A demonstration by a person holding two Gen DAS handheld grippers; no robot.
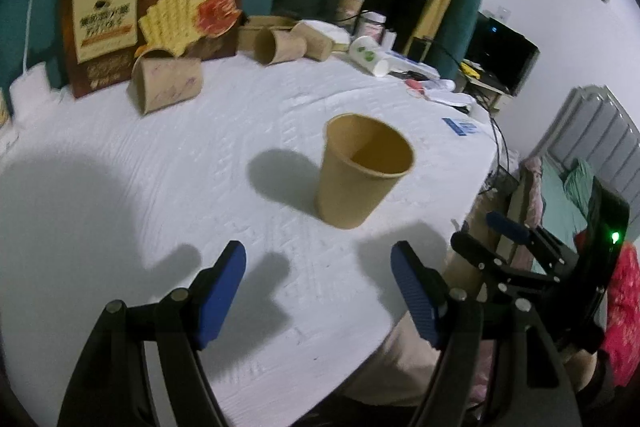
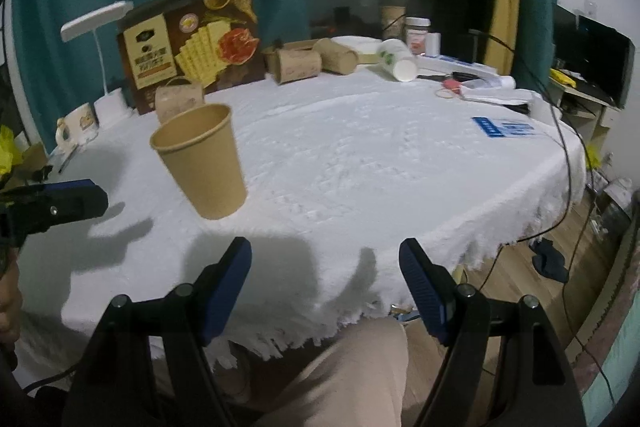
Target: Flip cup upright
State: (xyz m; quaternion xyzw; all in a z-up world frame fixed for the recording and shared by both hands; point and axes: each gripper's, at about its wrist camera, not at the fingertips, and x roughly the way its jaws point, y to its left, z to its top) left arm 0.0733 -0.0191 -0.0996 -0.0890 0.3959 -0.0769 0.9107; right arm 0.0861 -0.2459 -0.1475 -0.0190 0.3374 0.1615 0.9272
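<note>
A plain tan paper cup (image 1: 362,171) stands upright, mouth up, on the white tablecloth (image 1: 160,155). It also shows in the right wrist view (image 2: 202,159), left of centre. My left gripper (image 1: 318,259) is open and empty, a short way in front of the cup and apart from it. My right gripper (image 2: 325,253) is open and empty near the table's front edge, to the right of the cup. The right gripper also shows at the right of the left wrist view (image 1: 480,233). The left gripper's finger shows at the left edge of the right wrist view (image 2: 76,201).
Several brown paper cups (image 1: 166,85) lie on their sides at the back, by a snack box (image 1: 152,23). A white cup (image 1: 370,55) lies on its side. A desk lamp (image 2: 96,21), a mug (image 2: 78,129), a blue card (image 2: 502,127) and cables (image 2: 564,163) are around.
</note>
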